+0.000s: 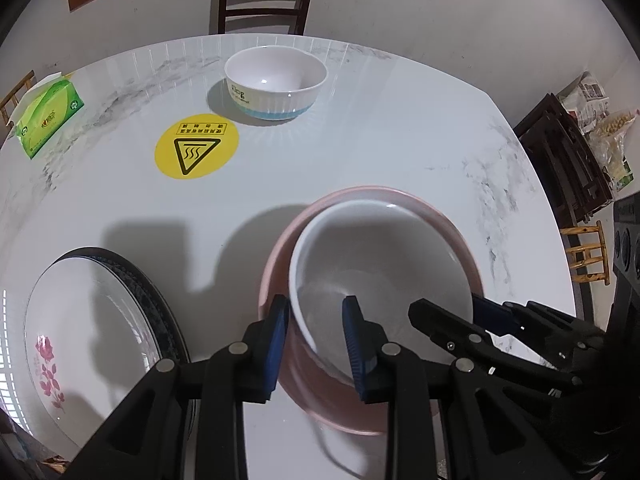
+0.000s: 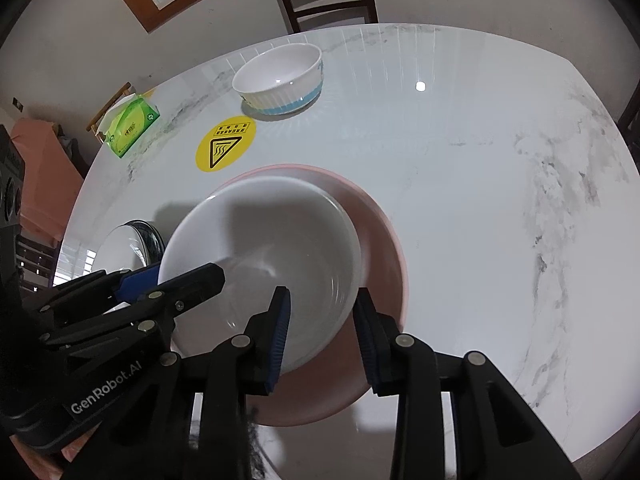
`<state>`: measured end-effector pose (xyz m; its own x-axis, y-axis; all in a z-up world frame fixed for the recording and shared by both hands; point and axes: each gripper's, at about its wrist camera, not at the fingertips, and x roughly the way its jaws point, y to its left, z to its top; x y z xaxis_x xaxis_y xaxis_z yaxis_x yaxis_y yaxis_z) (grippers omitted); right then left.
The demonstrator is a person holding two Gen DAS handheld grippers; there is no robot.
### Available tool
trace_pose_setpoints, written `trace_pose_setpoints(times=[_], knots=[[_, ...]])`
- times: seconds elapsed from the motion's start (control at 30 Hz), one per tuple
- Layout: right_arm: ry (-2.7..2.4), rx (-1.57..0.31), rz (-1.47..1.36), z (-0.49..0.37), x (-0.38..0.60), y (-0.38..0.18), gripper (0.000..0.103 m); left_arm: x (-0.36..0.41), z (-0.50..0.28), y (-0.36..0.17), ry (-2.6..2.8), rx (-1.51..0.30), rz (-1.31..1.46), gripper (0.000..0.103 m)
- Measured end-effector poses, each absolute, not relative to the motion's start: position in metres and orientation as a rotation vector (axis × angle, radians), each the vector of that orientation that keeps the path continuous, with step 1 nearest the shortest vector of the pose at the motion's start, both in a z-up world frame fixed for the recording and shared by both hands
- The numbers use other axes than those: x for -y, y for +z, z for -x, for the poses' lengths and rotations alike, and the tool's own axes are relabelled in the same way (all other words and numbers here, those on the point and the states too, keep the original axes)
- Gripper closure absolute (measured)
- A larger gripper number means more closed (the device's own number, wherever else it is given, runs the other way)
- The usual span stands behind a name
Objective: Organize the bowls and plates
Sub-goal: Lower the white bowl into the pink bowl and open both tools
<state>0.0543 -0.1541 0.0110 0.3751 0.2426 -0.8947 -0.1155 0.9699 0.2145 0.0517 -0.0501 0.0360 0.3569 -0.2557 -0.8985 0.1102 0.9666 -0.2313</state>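
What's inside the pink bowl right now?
A plain white bowl sits nested in the pink bowl, shifted toward one side. The white bowl looks empty; the pink bowl's bottom is covered.

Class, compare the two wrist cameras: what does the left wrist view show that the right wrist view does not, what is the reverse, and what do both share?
Only the left wrist view shows the pink flower on the white glass-covered plate and the cluttered dark wooden shelf.

Only the right wrist view shows the salmon-pink cloth at the left edge.

Both show the plain white bowl inside the pink bowl, the blue-banded ribbed white bowl, the round yellow warning sticker and the green tissue box.
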Motion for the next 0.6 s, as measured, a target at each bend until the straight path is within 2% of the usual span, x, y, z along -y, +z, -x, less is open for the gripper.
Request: trace_pose_setpoints(times=[0.6], knots=[[0.253, -1.142, -0.156, -0.0455, 0.1636, 0.0165, 0.067, 0.0444, -0.0491, 0.0420, -0.251, -1.187, 0.159, 0.074]])
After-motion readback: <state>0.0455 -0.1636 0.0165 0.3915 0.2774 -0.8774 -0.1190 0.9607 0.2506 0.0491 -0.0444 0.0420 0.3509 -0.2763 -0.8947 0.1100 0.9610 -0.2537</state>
